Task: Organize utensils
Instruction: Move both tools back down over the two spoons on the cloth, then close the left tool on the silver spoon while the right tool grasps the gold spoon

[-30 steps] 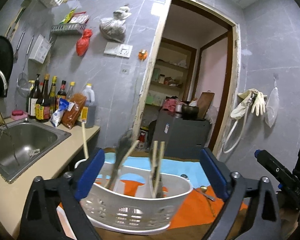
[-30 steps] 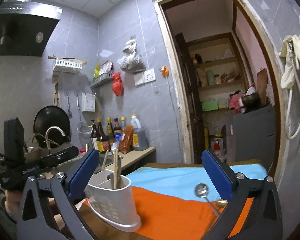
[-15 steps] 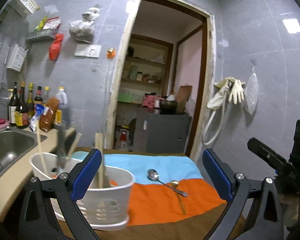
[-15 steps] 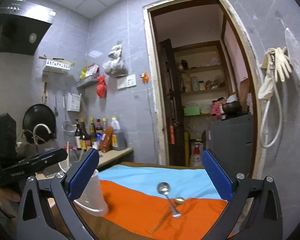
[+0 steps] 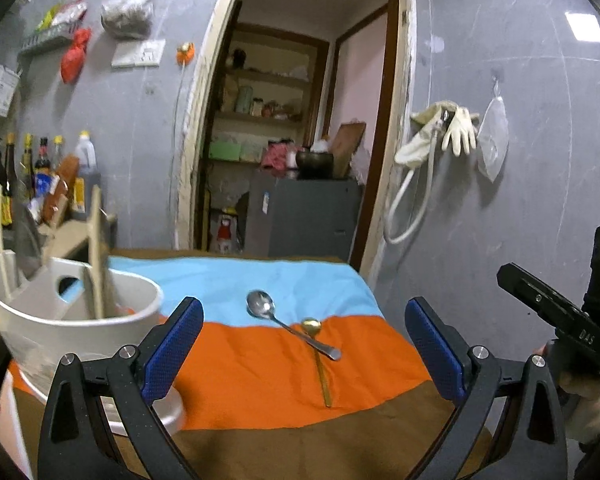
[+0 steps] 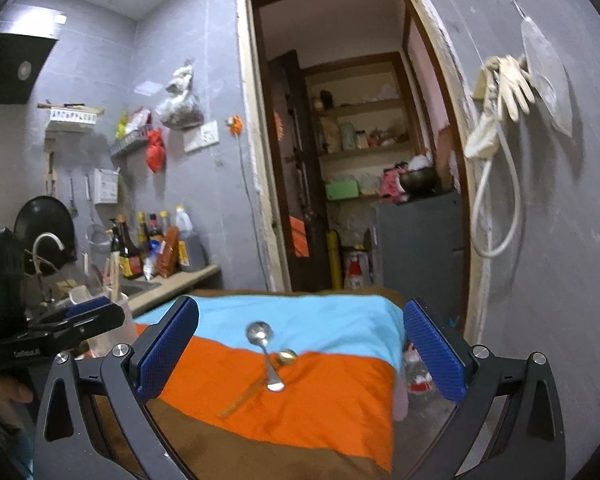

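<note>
Silver and gold, two spoons lie crossed on the orange part of a cloth (image 5: 260, 376): the silver spoon (image 5: 284, 322) has its bowl on the blue stripe, its handle across the slimmer gold spoon (image 5: 318, 354). The cloth covers a brown counter (image 5: 300, 448) in a grey-tiled kitchen with an open doorway (image 5: 300, 140) at the far side; at near left stands one white holder (image 5: 60, 328) with wooden sticks in it. Both the left tool (image 5: 302, 350) and right tool (image 6: 300, 354) gape wide, holding nothing.
</note>
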Demonstrator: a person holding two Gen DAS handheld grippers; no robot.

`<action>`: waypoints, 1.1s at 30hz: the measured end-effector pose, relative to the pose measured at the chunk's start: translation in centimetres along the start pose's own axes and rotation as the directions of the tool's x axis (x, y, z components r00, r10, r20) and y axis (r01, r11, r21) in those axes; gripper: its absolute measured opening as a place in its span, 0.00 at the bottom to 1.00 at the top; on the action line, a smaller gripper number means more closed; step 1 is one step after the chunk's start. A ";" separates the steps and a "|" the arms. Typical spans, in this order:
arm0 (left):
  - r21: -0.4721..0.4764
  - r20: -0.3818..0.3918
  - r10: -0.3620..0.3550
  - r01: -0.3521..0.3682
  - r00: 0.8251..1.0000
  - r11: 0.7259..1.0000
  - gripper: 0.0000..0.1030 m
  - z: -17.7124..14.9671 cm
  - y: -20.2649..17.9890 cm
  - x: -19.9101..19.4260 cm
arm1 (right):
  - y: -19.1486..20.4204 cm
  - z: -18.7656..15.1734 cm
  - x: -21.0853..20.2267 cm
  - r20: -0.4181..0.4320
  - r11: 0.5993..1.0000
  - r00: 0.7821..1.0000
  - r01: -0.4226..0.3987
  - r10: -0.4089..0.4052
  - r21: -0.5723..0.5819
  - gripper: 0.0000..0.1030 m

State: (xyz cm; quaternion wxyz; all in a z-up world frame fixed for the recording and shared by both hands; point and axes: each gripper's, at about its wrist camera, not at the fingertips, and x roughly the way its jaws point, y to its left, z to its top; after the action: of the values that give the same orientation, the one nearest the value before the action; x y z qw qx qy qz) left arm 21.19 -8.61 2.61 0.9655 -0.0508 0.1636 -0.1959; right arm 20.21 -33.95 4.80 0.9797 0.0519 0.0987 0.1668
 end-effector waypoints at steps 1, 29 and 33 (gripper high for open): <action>-0.006 -0.017 -0.002 0.002 1.000 1.000 0.96 -0.1 -0.1 0.6 | -0.3 -0.1 0.2 -0.014 1.000 1.000 0.005 -0.005 0.004 1.00; -0.147 -0.352 0.055 -0.113 0.934 0.983 0.51 -0.8 4.7 14.9 | -2.6 -4.2 14.2 -0.503 0.985 0.848 -0.113 0.165 0.132 0.33; -0.178 -0.399 0.030 -0.110 0.916 0.978 0.42 -0.9 5.8 16.8 | -2.3 -4.4 16.3 -0.541 0.979 0.817 -0.144 0.199 0.143 0.27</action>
State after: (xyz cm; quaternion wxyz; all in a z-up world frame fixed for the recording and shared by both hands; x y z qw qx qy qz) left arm 37.62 -9.94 -4.13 0.9094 -0.0996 0.3748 -0.1502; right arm 35.05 -30.33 -2.63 0.8866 0.0569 0.3802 0.2573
